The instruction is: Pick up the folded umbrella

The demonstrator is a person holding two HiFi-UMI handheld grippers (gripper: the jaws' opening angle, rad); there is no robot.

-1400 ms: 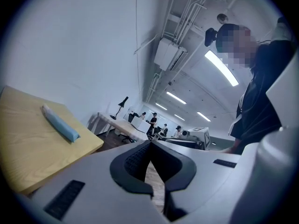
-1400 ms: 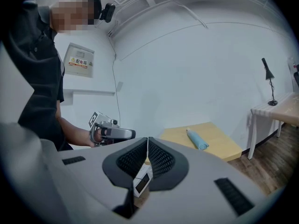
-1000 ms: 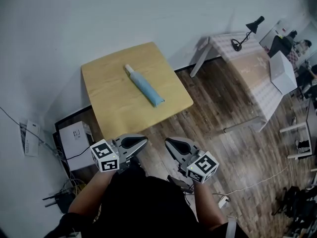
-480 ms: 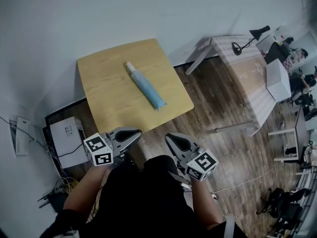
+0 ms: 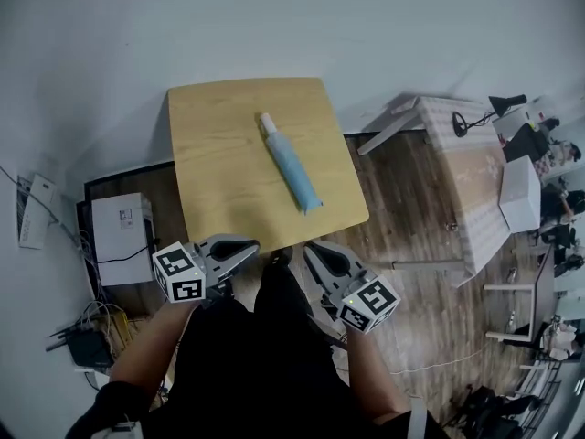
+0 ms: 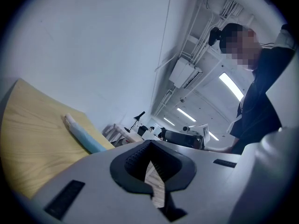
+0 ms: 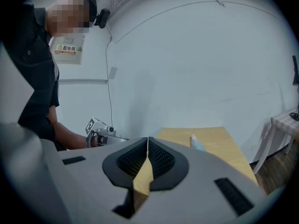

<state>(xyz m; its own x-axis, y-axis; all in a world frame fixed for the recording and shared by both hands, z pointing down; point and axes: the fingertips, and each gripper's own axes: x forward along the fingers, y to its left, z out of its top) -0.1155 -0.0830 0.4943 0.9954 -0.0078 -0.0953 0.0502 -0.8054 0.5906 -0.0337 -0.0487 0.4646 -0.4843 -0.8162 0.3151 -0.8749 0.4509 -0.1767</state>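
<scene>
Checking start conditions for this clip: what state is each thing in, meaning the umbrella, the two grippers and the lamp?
folded umbrella: folded up, lying flat on the wooden table, nothing touching it.
left gripper: shut, empty, well apart from the umbrella.
right gripper: shut, empty, well apart from the umbrella.
desk lamp: standing on the other table; whether it is lit cannot be told.

Bare wooden table [image 5: 215, 186] all round the umbrella [image 5: 291, 165], wall [image 5: 274, 26] close behind the far edge
</scene>
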